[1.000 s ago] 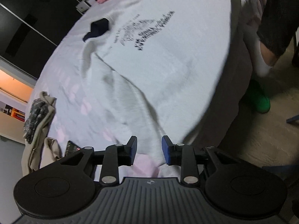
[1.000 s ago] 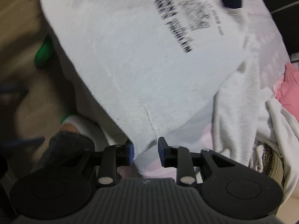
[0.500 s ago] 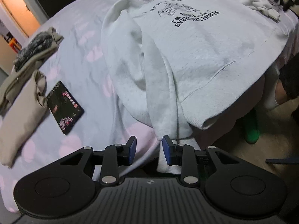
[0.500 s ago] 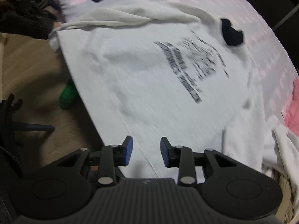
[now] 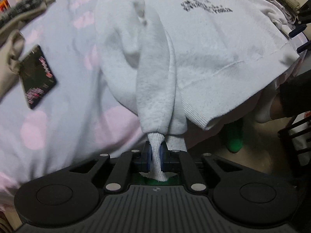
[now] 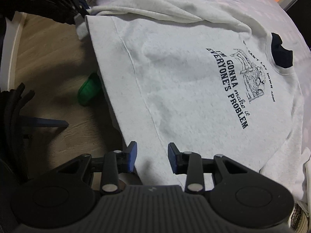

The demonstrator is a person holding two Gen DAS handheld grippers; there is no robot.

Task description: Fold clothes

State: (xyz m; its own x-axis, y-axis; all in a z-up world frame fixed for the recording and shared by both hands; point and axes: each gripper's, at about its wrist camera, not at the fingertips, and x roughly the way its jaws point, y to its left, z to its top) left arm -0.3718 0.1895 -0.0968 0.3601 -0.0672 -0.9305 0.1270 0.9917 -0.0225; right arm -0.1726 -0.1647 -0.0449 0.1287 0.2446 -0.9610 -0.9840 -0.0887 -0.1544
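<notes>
I have the white fleece sweatshirt with dark printed lettering (image 6: 194, 89) spread front-up on the bed with the pale lilac cover dotted with pink (image 5: 64, 89), its ribbed hem hanging over the bed's edge above the wooden floor (image 6: 48, 44). My left tool (image 5: 155, 156) has just been closing, and its blue pads now pinch the ribbed cuff of the sweatshirt's sleeve (image 5: 155, 89); the sleeve runs up from the cuff along the sweatshirt's side. My right tool (image 6: 152, 157) hangs over the sweatshirt's hem corner with its blue pads (image 6: 132, 155) apart and nothing pinched between them; I cannot tell whether they touch the fabric. A black card-like rectangle with pink marks (image 5: 37, 77) lies on the bed beside the sleeve, well apart from it, with beige folded clothes (image 5: 9, 58) just beyond it. A green shoe (image 6: 89, 91) sits on the floor just beneath the hem.
</notes>
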